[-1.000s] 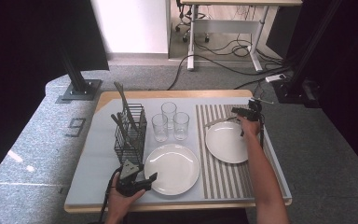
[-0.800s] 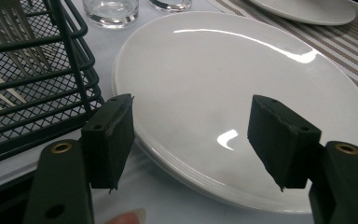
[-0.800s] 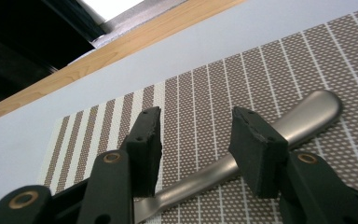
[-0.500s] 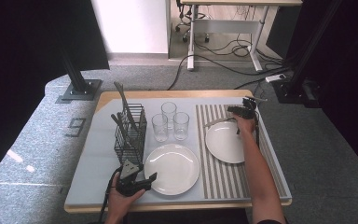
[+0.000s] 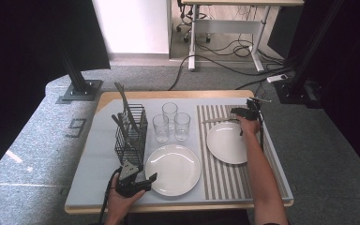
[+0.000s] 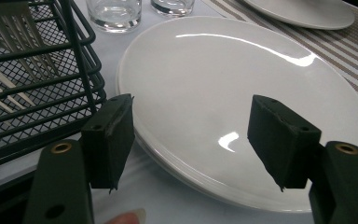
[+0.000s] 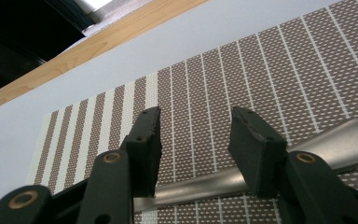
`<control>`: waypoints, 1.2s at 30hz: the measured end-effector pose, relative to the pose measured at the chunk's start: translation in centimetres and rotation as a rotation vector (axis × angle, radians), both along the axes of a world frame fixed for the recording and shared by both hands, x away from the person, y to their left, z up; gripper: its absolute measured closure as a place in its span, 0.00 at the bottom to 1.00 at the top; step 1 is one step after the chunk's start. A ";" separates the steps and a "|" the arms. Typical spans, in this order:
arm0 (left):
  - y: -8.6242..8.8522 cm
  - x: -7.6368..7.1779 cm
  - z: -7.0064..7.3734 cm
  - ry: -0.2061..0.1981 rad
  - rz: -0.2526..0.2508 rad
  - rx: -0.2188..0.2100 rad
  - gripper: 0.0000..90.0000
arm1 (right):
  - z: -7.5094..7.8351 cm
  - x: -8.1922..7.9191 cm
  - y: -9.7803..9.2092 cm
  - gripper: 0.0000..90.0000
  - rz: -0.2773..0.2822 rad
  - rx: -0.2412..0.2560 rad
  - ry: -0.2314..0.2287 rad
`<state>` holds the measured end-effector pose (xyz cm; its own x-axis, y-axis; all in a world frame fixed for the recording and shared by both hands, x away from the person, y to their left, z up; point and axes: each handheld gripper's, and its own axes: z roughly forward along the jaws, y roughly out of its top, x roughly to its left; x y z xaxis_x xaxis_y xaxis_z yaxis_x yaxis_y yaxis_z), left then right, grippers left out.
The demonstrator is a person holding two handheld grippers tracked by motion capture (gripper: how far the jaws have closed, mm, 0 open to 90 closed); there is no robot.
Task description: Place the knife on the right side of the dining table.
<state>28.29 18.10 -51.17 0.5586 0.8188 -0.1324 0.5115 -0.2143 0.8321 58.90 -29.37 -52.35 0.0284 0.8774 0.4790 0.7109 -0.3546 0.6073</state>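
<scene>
From the high view, the right hand-held gripper (image 5: 244,112) sits at the far edge of the striped placemat (image 5: 225,178), just beyond the small plate (image 5: 226,143), with a piece of cutlery (image 5: 214,120) lying on the mat beside its tip; the left hand-held gripper (image 5: 138,179) rests at the near edge of the worktop (image 5: 91,173), next to the large plate (image 5: 173,169) and the wire cutlery basket (image 5: 130,136), with three glasses (image 5: 171,123) behind. In the left gripper view, the left hand-held gripper (image 6: 191,135) stands wide open and empty, its jaws straddling the near rim of the large plate (image 6: 223,88), the wire cutlery basket (image 6: 32,79) at its side. In the right gripper view, the right hand-held gripper (image 7: 193,149) is open, its jaws parted over the placemat (image 7: 242,74), and the cutlery (image 7: 335,144) lies flat beneath them, ungripped. The step looks like laying a place setting, with the cutlery just set beside the small plate. Next, the right hand would likely lift clear without nudging it.
</scene>
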 end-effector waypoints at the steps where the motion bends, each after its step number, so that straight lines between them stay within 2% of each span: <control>1: 0.0 0.0 0.0 0.000 0.001 0.000 0.35 | 0.0 0.0 0.0 0.59 0.000 0.003 0.001; 11: 0.0 -0.1 0.0 -0.001 -0.001 0.000 0.35 | 0.1 -0.1 -0.3 0.58 -0.001 0.012 0.007; 19: 0.0 -0.1 0.0 -0.002 0.002 0.002 0.35 | 0.2 -0.2 -1.0 0.55 0.003 0.041 0.004; 23: 0.0 0.0 0.0 -0.001 0.003 0.001 0.35 | 0.7 -0.4 -1.1 0.55 0.019 0.044 -0.037; 29: 0.1 -0.1 0.0 -0.003 0.005 0.000 0.35 | 1.5 -1.0 -1.0 0.55 0.043 0.052 -0.072; 36: 0.2 -0.1 0.2 -0.005 0.003 -0.014 0.35 | 1.9 -2.0 -0.6 0.54 0.068 0.054 -0.084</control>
